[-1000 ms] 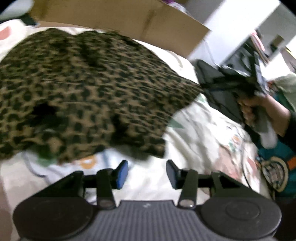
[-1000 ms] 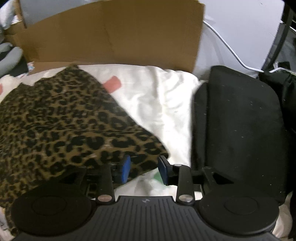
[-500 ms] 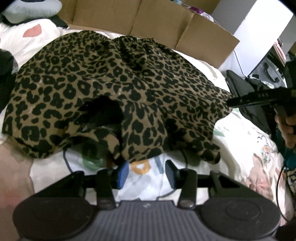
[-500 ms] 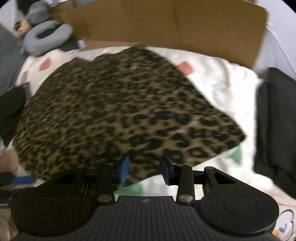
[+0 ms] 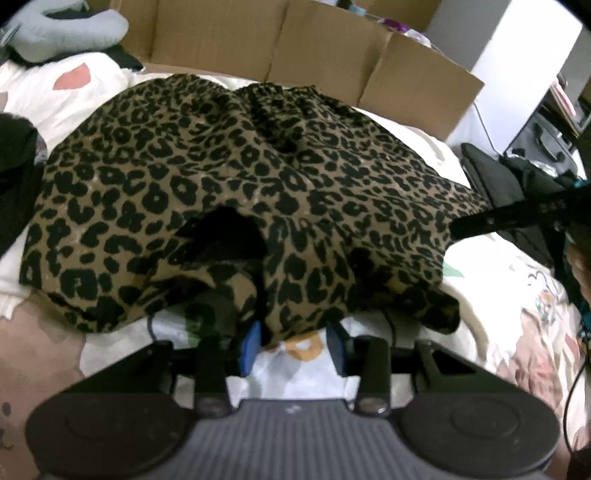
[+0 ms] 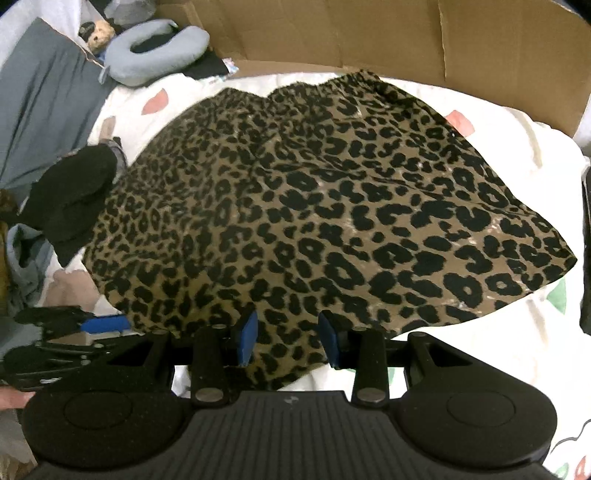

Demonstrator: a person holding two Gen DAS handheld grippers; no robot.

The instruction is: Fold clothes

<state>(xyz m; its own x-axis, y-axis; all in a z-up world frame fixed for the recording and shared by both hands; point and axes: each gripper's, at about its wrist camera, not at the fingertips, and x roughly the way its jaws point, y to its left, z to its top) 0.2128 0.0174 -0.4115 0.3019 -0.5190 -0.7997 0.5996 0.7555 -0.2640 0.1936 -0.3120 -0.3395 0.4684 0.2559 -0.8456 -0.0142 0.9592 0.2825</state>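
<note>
A leopard-print skirt (image 5: pixel 236 177) lies spread on the printed white bed sheet (image 5: pixel 491 280), waistband toward the far cardboard. Its near hem is rumpled, with a dark fold showing. My left gripper (image 5: pixel 294 347) stands open at that hem, the cloth edge just touching its left pad. In the right wrist view the skirt (image 6: pixel 332 206) fills the middle. My right gripper (image 6: pixel 288 338) is open over the near hem, with cloth lying between its wide-apart fingers. The left gripper (image 6: pixel 74 332) shows at the lower left there. The right gripper (image 5: pixel 517 218) reaches in from the right in the left wrist view.
A cardboard wall (image 6: pixel 406 33) stands behind the bed. A grey neck pillow (image 6: pixel 159 51) and grey fabric (image 6: pixel 44 110) lie at the far left. A black garment (image 6: pixel 70 199) sits by the skirt's left edge. A black bag (image 5: pixel 495 184) lies at the right.
The skirt has settled flat and spread on the bed. My right gripper has shifted left from the skirt's right corner to the middle of the hem. My left gripper has come closer to the hem.
</note>
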